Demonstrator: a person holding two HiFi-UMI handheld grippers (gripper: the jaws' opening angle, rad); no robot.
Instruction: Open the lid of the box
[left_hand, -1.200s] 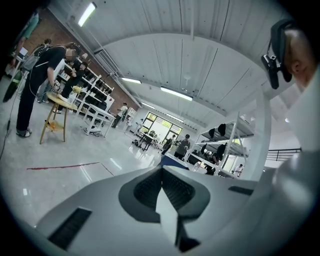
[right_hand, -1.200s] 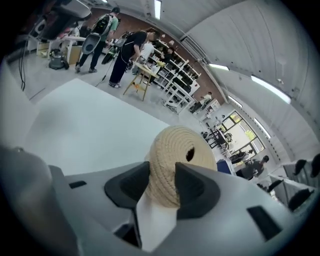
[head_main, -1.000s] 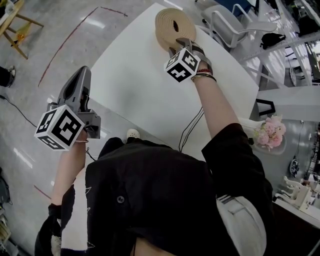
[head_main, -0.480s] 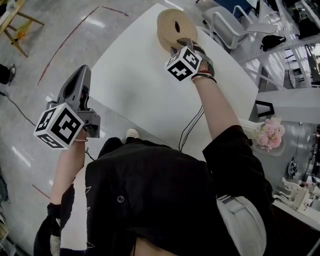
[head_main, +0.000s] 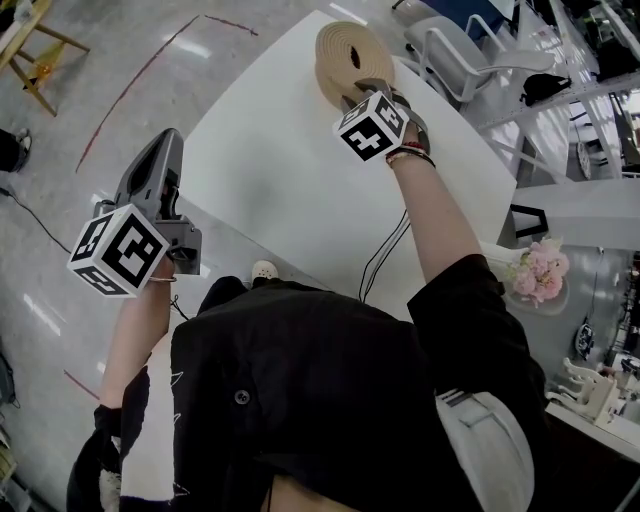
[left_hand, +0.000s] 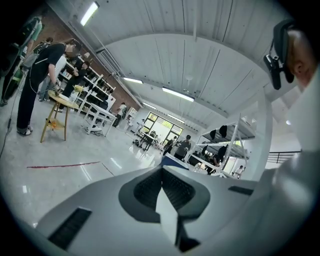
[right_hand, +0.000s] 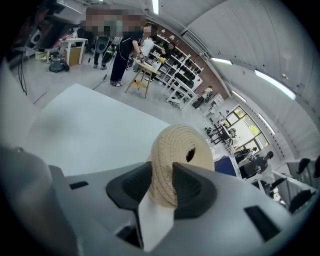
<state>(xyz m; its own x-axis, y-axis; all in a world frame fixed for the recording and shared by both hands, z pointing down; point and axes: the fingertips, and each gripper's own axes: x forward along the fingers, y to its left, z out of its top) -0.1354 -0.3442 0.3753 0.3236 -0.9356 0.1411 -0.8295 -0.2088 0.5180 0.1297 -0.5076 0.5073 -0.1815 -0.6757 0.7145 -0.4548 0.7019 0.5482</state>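
A round woven box (head_main: 345, 48) of beige rope stands at the far end of the white table (head_main: 270, 170). Its lid (right_hand: 182, 147) has a dark hole in the middle. My right gripper (head_main: 360, 88) reaches over the table to the box's near side. In the right gripper view its jaws (right_hand: 162, 172) are shut on the lid's rim, with both dark pads against the rope. My left gripper (head_main: 165, 145) hangs off the table's left edge over the floor, jaws (left_hand: 161, 172) shut with nothing between them.
A white chair (head_main: 450, 45) stands beyond the table's far right corner. A black cable (head_main: 385, 250) hangs off the near edge. Pink flowers (head_main: 540, 268) sit at the right, a wooden stool (head_main: 35, 60) at the far left. Several people stand among shelves (right_hand: 175, 82) in the background.
The right gripper and the woven box sit slightly higher in the head view. The left gripper holds the same place.
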